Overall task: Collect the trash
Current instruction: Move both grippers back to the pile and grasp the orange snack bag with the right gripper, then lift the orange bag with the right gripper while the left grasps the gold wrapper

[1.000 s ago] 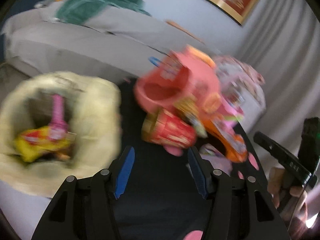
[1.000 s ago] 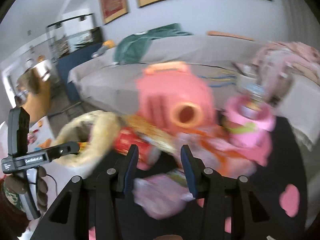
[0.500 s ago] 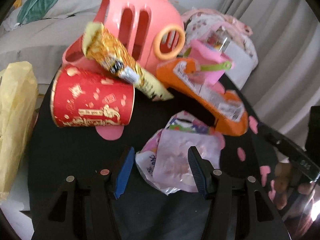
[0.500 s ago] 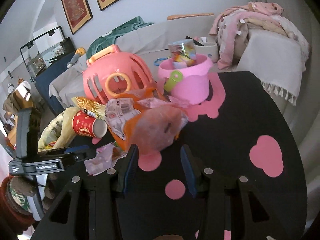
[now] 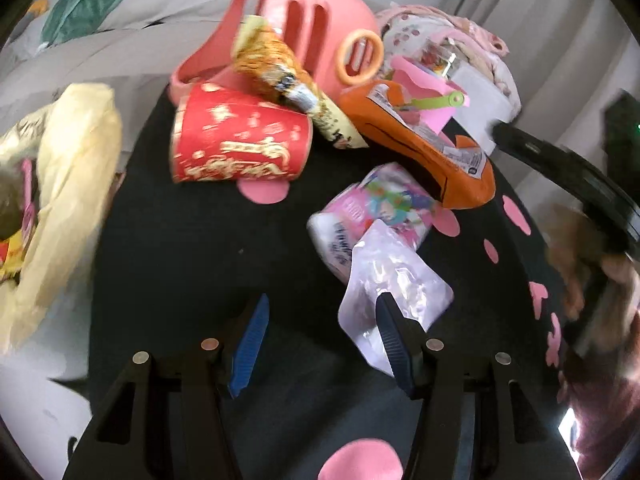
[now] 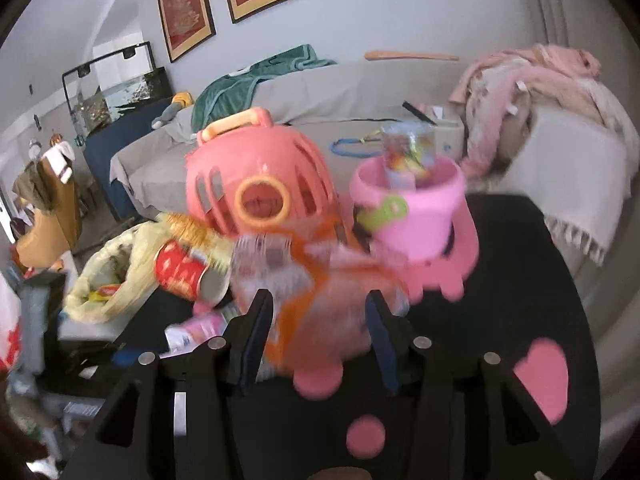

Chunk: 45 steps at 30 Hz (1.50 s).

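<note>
On the black table [image 5: 180,248] lies a heap of trash. A pink-and-white wrapper [image 5: 384,276] lies nearest, its lower edge against the right finger of my left gripper [image 5: 320,340], which is open and holds nothing. Behind it lie a red paper cup [image 5: 240,144] on its side, a gold snack wrapper [image 5: 280,72] and an orange bag [image 5: 432,152]. In the right wrist view my right gripper [image 6: 318,340] is open, its jaws opening, with the blurred orange bag [image 6: 320,300] between the fingers. I cannot see the pads pressing on it.
A yellow trash bag [image 5: 68,184] stands open at the table's left edge, also in the right wrist view [image 6: 116,276]. A pink basket [image 6: 260,184] and a pink bucket [image 6: 412,208] stand behind the heap. A grey sofa [image 6: 320,96] and a pile of clothes [image 6: 532,80] lie beyond.
Both grippers have come closer and lower to the heap. The left one swung from the yellow bag to the pink-and-white wrapper. The right one now has the orange bag between its fingers.
</note>
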Each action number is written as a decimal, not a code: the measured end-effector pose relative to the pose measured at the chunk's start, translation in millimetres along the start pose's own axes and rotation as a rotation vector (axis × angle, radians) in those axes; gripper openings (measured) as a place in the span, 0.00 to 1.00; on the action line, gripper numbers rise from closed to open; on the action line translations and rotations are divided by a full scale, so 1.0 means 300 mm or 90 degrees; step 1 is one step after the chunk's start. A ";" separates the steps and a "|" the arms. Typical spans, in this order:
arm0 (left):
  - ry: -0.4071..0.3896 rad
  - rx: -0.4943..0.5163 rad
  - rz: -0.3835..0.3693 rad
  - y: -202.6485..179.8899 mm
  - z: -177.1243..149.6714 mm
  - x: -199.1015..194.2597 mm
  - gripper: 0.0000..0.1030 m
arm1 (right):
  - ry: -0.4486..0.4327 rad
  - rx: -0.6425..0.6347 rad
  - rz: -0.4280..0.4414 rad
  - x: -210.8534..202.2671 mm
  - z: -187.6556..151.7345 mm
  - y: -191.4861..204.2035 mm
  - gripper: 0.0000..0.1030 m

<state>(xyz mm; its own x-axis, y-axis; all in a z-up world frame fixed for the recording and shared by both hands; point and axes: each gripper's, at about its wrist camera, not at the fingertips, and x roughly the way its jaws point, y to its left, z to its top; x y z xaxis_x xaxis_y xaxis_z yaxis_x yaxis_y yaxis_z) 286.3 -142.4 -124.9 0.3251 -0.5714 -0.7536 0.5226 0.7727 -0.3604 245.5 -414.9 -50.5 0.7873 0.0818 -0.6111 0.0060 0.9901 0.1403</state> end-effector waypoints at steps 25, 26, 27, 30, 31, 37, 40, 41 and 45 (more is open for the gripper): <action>-0.110 -0.023 -0.044 0.060 -0.044 -0.262 0.55 | 0.186 -0.017 -0.012 0.029 -0.262 0.115 0.46; -0.115 -0.027 -0.041 0.068 -0.047 -0.274 0.55 | 0.187 -0.010 -0.009 0.028 -0.262 0.110 0.46; -0.122 -0.032 -0.039 0.078 -0.049 -0.289 0.55 | 0.187 -0.004 -0.007 0.025 -0.261 0.105 0.48; -0.130 -0.041 -0.041 0.100 -0.056 -0.320 0.55 | 0.195 -0.016 0.003 0.042 -0.259 0.115 0.53; -0.127 -0.040 -0.044 0.098 -0.060 -0.320 0.55 | 0.200 -0.037 -0.002 0.044 -0.261 0.128 0.53; -0.072 -0.025 -0.068 0.030 -0.125 -0.238 0.55 | 0.169 -0.040 -0.085 -0.003 -0.270 0.111 0.43; -0.049 -0.021 -0.068 -0.006 -0.144 -0.183 0.55 | 0.113 -0.029 -0.101 -0.088 -0.269 0.099 0.43; -0.046 -0.024 -0.067 -0.008 -0.144 -0.169 0.55 | 0.094 -0.016 -0.093 -0.120 -0.266 0.088 0.43; -0.050 -0.022 -0.042 -0.021 -0.128 -0.119 0.55 | 0.042 0.034 -0.078 -0.217 -0.243 0.043 0.43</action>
<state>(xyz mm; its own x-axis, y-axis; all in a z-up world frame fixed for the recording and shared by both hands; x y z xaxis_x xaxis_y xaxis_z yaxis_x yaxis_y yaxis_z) 241.1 -116.3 -116.8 0.3518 -0.6403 -0.6828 0.5180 0.7408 -0.4278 149.3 -399.1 -65.8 0.7362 -0.0301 -0.6761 0.1333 0.9859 0.1013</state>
